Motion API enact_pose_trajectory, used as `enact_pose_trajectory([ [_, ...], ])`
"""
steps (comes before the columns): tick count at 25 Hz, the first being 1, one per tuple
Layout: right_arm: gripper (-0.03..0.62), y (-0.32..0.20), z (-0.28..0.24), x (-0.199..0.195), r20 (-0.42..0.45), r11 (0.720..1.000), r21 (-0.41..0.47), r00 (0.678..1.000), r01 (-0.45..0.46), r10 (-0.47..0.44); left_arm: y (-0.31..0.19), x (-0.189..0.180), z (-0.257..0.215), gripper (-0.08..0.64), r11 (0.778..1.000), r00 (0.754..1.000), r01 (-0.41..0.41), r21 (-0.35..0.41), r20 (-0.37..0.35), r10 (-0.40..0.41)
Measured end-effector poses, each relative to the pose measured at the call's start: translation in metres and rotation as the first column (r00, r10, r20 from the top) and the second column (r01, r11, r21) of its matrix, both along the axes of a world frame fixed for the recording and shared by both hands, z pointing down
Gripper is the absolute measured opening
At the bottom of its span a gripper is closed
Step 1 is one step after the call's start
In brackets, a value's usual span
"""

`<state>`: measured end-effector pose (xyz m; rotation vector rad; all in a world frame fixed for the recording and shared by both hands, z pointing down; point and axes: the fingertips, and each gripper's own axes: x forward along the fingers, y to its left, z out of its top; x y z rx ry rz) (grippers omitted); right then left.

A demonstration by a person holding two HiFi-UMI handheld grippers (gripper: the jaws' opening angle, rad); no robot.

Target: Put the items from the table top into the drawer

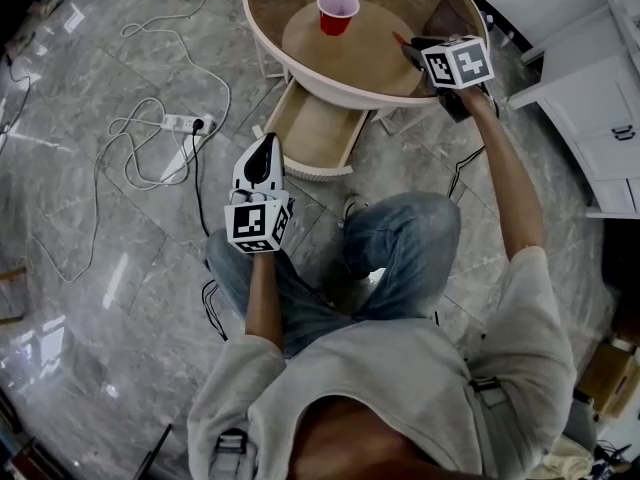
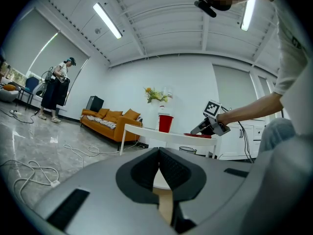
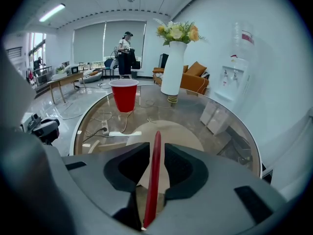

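Right gripper [image 3: 157,146]: jaws slightly spread round a thin red item [image 3: 153,180], seen edge-on and hard to identify, above the round table [image 3: 220,126]. In the head view its marker cube hides them. Left gripper [image 2: 159,154]: pressed together, empty. Only the head view shows the open drawer [image 1: 312,133], its back hidden under the tabletop. A red cup [image 3: 124,95] stands beyond

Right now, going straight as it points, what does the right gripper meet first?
The right gripper would likely meet the glass table top, just past the thin red item between its jaws; the red cup sits farther left.
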<state>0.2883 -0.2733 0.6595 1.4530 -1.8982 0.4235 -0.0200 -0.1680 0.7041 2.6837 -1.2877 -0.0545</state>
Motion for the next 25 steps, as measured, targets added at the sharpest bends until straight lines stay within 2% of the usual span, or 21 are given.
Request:
enact_pose_trajectory([
  [7, 0.071, -0.002, 0.005, 0.003, -0.059, 1.0, -0.022, 0.998, 0.009, -0.01, -0.002, 0.001, -0.001, 0.015, 1.0, 1.0, 0.001, 0.003, -0.005, -0.001],
  [14, 0.067, 0.003, -0.007, -0.005, -0.036, 0.999, 0.021, 0.999, 0.024, -0.024, 0.001, -0.001, -0.004, 0.015, 1.0, 1.0, 0.005, 0.003, -0.004, -0.005],
  [19, 0.067, 0.006, -0.034, -0.048, 0.006, 0.986, 0.093, 0.991, 0.135, -0.136, 0.004, -0.004, -0.007, 0.015, 1.0, 1.0, 0.016, 0.006, 0.006, -0.016],
  [25, 0.067, 0.022, -0.057, -0.133, 0.059, 0.94, 0.18, 0.95, 0.291, -0.306, 0.008, -0.012, -0.008, 0.015, 0.999, 0.999, 0.036, 0.008, 0.017, -0.036],
])
